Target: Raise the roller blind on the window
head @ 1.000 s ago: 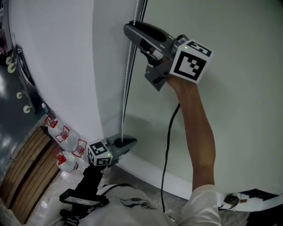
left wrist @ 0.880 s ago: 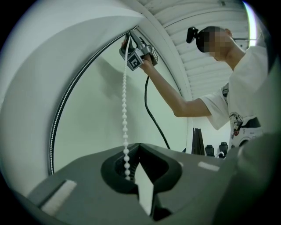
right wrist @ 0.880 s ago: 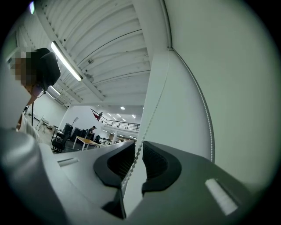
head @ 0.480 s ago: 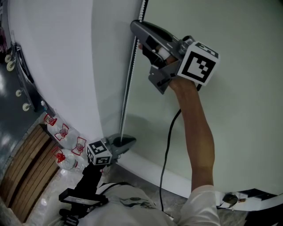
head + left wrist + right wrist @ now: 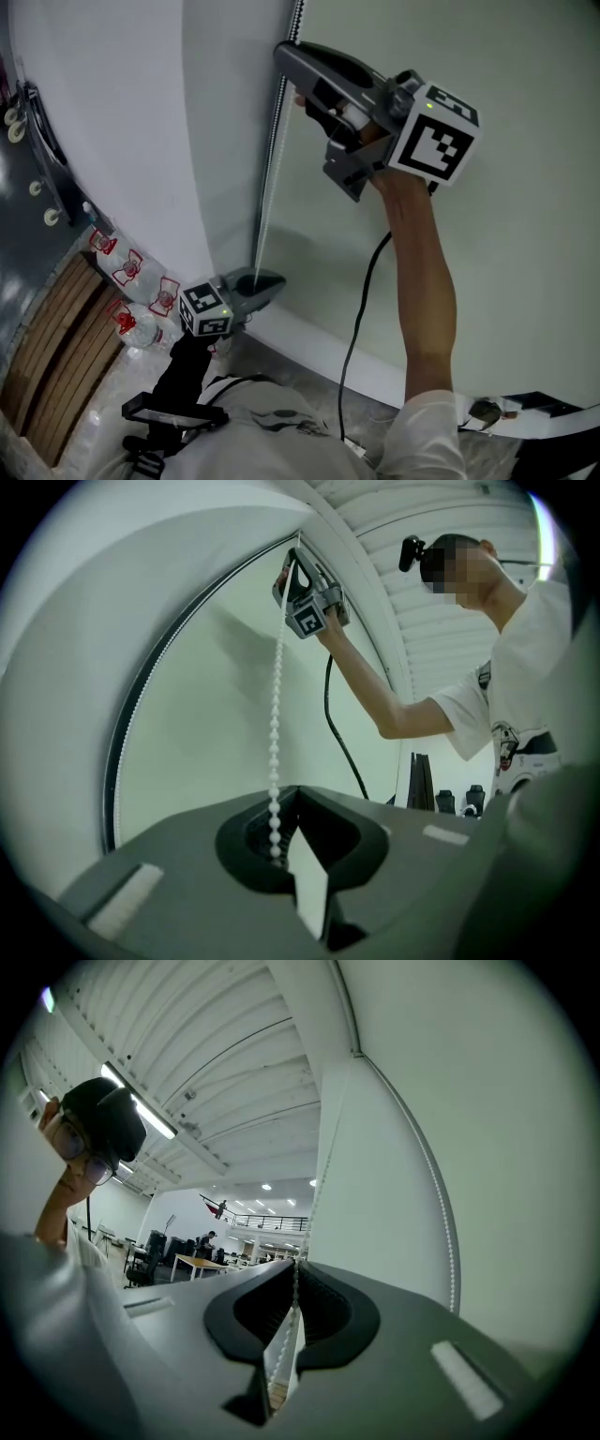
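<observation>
Right gripper first. My jaws there have just been closing, and now they're pinched together on the bead chain. The chain runs right through the slot between the pads and carries on up past the tips. That hand is up high with the arm stretched out.

Left gripper is way down below it on the same strand. Its jaws are pressed together too, and the beads drop into the hollow just behind the tips. So I've got that piece of chain gripped at both ends, and it runs in a straight line from one pair of jaws to the other.

The second strand of the loop arcs off to the right of my right jaws, close by but not touching them.

Moving outward, the roller blind is, as far as I can make out, the bright white sheet on the left of both grippers. It's just past the chain, and I can't see its bottom edge. On the other side, behind my right forearm, is a pale green wall. A black cable hangs from under the right gripper and trails down alongside my arm.

Down by the left gripper, just beyond its marker cube, a few water bottles with red labels sit on the floor. Some wooden slats lie further out past them.
</observation>
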